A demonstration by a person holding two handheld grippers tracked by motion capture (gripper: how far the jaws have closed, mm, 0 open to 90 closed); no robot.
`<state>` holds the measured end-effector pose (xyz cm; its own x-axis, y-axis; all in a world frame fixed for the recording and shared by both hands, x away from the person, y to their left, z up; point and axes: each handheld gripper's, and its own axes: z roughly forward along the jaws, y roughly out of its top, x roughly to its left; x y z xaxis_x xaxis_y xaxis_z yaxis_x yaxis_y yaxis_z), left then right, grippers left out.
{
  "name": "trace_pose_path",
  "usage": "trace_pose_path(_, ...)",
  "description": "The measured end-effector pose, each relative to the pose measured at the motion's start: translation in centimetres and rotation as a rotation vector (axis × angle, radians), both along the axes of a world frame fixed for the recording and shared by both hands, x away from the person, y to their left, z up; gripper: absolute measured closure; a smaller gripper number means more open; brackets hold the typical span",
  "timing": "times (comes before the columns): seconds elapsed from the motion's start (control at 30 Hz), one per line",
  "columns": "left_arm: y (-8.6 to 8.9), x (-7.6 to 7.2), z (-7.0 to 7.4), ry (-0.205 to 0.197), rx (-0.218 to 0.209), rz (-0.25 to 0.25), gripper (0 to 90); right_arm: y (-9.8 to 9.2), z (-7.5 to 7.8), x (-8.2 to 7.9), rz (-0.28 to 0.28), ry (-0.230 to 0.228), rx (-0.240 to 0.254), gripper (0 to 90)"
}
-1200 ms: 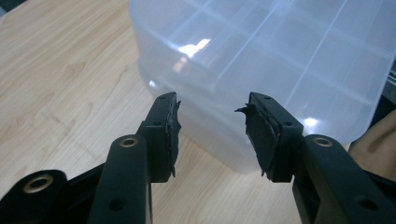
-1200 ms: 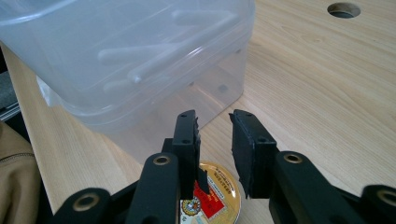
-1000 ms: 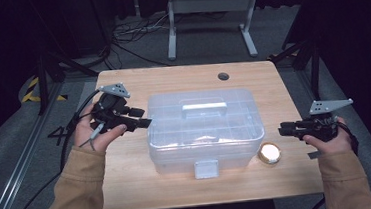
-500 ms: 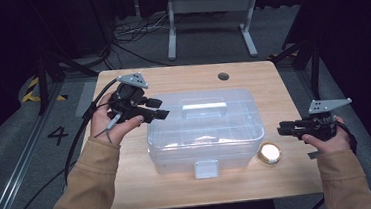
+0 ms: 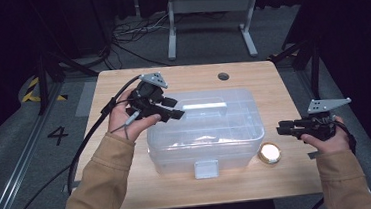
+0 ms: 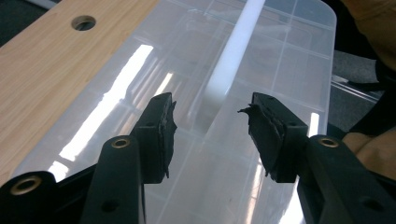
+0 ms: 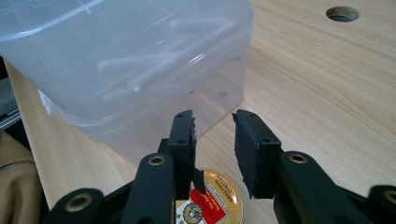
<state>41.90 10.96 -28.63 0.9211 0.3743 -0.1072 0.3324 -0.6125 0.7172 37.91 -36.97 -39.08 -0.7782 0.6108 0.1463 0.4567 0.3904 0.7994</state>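
A clear plastic storage box w/ a snap-on lid [image 5: 206, 133] sat mid-table on the light wooden tabletop [image 5: 130, 189], its white front latch [image 5: 206, 169] facing the person. The lid was on, w/ a white bar handle [image 5: 203, 105] lying flat along its top.

Left gripper [image 5: 176, 112] was over the box's left rear corner, held in the person's left hand [image 5: 127, 121], pointing across the lid. In the left gripper view its jaws stood wide apart, nothing between them; the handle [image 6: 233, 51] ran away ahead in the gap, not touched.

Right gripper [image 5: 283, 128] hung at the table's right edge, apart from the box, pointing toward its right wall. Jaws part open, holding nothing. In the right gripper view a small round gold-rimmed tin w/ a red label [image 7: 210, 203] lay on the wood just below the jaw tips, beside the box's front right corner [image 7: 224, 93]. Same tin [image 5: 269, 153] seen from above, just beside the box, btw box and right gripper.

A round cable hole [image 5: 223, 76] sat near the table's far edge.
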Motion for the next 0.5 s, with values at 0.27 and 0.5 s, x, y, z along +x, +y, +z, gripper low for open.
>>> trace_pose_path(0.27,-1.9,0.7,-1.0,0.019,0.02,-0.015,51.8,0.2,0.0,0.0,0.006,-0.001,-0.001,68.6)
trace_pose_path(0.5,-2.8,1.1,-1.8,0.038,0.05,-0.003,54.6,0.4,0.1,0.0,0.014,0.001,-0.003,68.4)
